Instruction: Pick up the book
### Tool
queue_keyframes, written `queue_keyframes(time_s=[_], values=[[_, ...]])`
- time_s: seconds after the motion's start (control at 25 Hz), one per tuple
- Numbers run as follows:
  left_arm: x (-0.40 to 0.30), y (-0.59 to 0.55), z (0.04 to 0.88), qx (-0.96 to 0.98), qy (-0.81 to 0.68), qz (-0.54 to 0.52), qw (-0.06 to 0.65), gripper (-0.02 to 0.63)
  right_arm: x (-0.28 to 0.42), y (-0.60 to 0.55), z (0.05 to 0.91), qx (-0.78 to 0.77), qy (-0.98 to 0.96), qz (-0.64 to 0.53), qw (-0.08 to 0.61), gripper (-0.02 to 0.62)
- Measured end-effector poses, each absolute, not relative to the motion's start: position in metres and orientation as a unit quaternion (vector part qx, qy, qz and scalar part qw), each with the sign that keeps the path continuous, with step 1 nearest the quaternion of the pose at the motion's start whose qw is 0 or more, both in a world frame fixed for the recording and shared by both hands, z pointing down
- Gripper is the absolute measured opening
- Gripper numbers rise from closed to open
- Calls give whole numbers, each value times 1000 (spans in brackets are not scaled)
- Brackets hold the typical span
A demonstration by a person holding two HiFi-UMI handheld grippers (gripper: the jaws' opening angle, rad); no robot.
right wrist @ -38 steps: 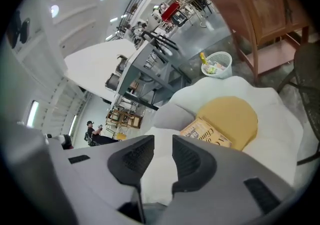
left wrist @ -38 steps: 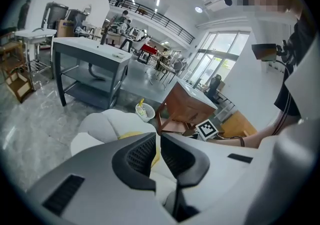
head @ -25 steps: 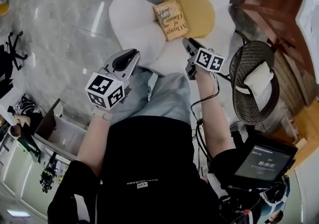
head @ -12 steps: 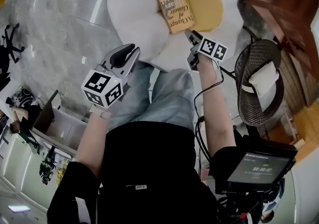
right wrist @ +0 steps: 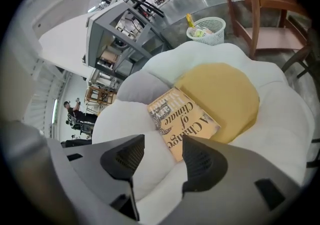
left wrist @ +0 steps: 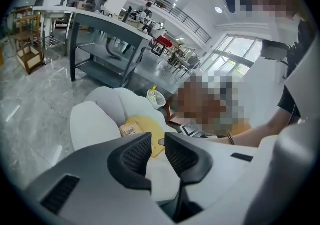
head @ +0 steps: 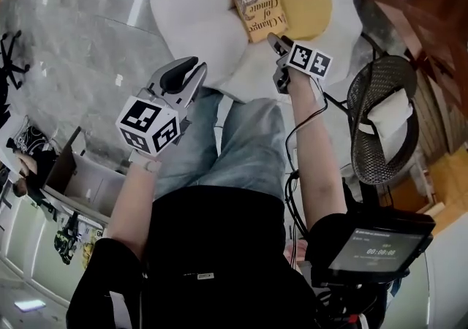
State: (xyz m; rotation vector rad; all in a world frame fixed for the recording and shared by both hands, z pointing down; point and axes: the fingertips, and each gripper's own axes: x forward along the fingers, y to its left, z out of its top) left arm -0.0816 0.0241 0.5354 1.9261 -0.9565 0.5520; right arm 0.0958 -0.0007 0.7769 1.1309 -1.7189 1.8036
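Right gripper [head: 275, 44] lower, wider, nearer book [head: 257, 7]

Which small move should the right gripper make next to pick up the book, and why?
Probably ease the right gripper forward and down to the near corner of the book. Its jaws have just been opening and hold nothing. The book lies flat on the cushion, just beyond them and untouched.
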Motion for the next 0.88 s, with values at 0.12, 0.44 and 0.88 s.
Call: queue_keyframes(time_s=[0.12,0.44,0.88], values=[[-86,26,553,773,-387,224,450,74,87,-3,799,397,-618,642,220,235],[-106,28,584,761,-392,228,463,77,73,0,851,400,-589,656,249,248],[-110,37,624,754,-377,236,483,78,89,15,909,430,-503,727,185,255]])
